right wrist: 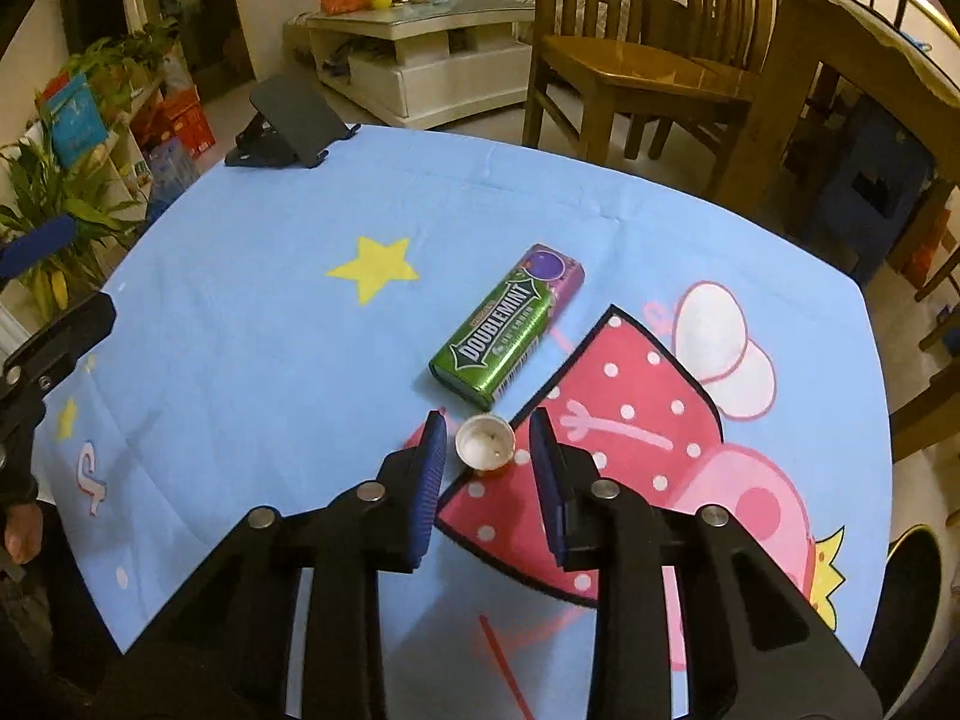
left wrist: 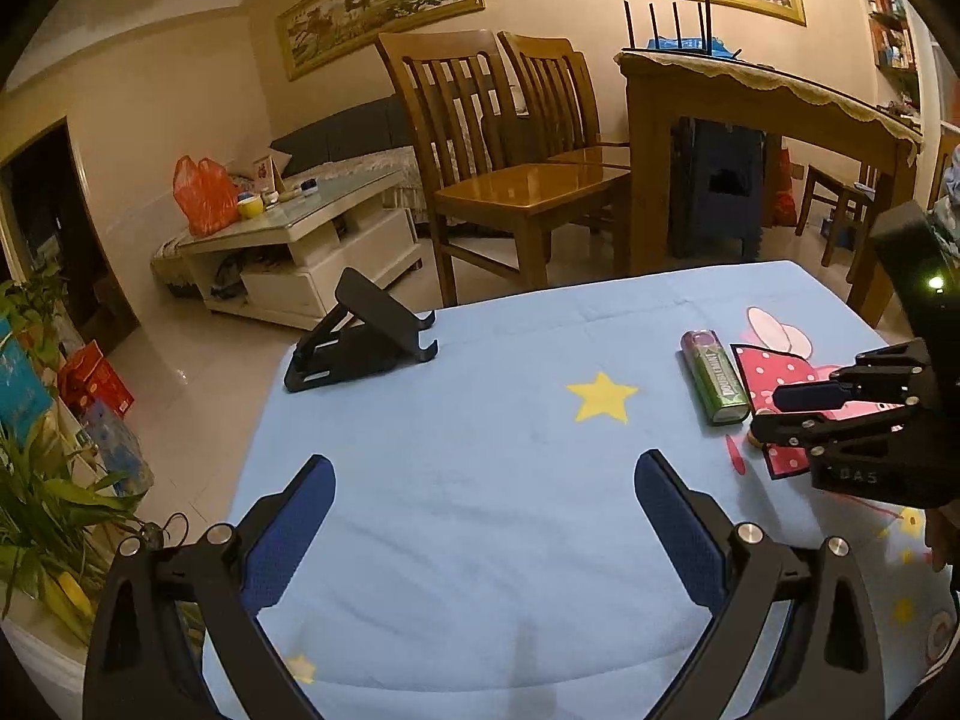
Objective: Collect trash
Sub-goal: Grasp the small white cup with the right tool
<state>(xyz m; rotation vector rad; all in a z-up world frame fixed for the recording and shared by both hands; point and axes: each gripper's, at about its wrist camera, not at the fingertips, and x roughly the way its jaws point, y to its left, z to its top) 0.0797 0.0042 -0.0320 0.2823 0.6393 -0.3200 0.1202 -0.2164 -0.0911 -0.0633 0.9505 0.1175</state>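
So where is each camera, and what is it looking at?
Left wrist: sits on the open left gripper, facing across the blue cartoon tablecloth; its blue-padded fingers show.
Right wrist: sits on the right gripper, fingers either side of a small white cup.
Both show the green Doublemint gum pack and black folding stand.

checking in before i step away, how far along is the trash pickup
Nothing looks collected yet. In hand: the right tool is open around the small cap on the tablecloth, not closed on it. Left: grip the cap, then the Doublemint pack. The left tool is open and empty. No bin is visible.
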